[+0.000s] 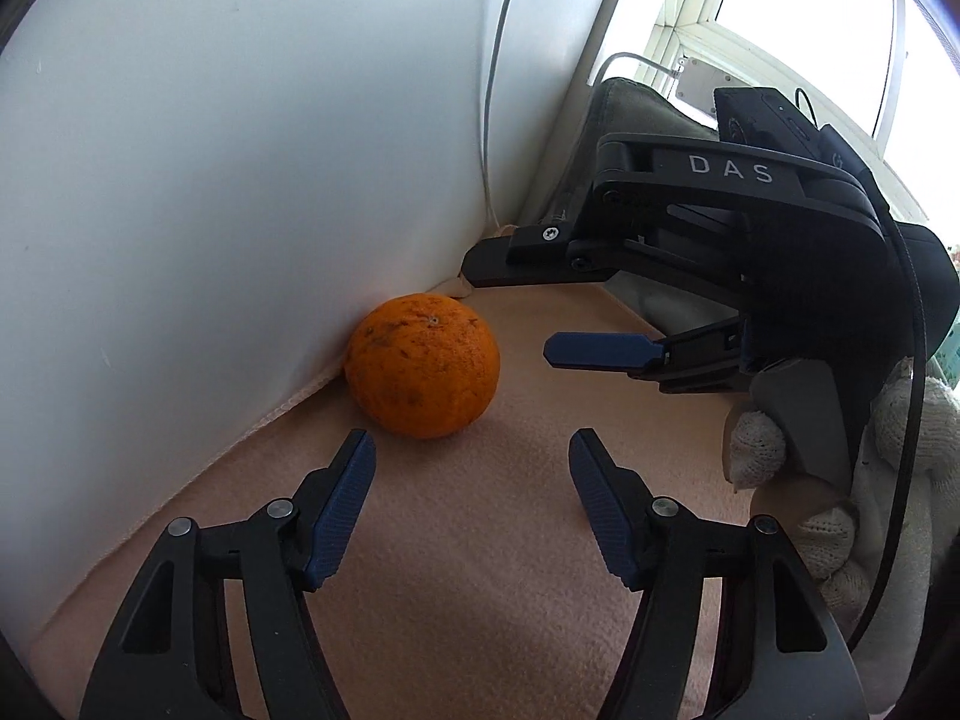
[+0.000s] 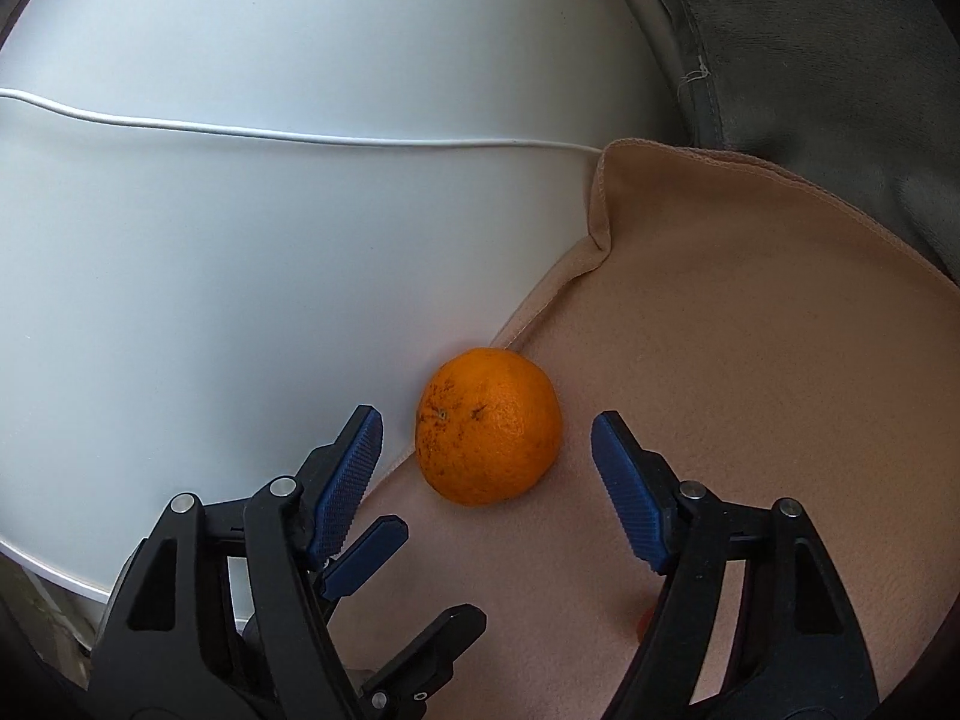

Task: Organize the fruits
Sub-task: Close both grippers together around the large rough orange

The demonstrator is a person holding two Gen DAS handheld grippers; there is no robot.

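Orange (image 2: 489, 426) just ahead of right gripper's (image 2: 486, 465) spread jaws

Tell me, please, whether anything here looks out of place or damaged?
The orange sits alone against the white wall, its skin flecked with dark brown spots. The cloth edge behind it is folded up at the corner.

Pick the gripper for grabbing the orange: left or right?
Right, likely. The right gripper has open jaws already flanking the orange. The left gripper is also open, but the orange lies ahead and left of its gap, against the wall.
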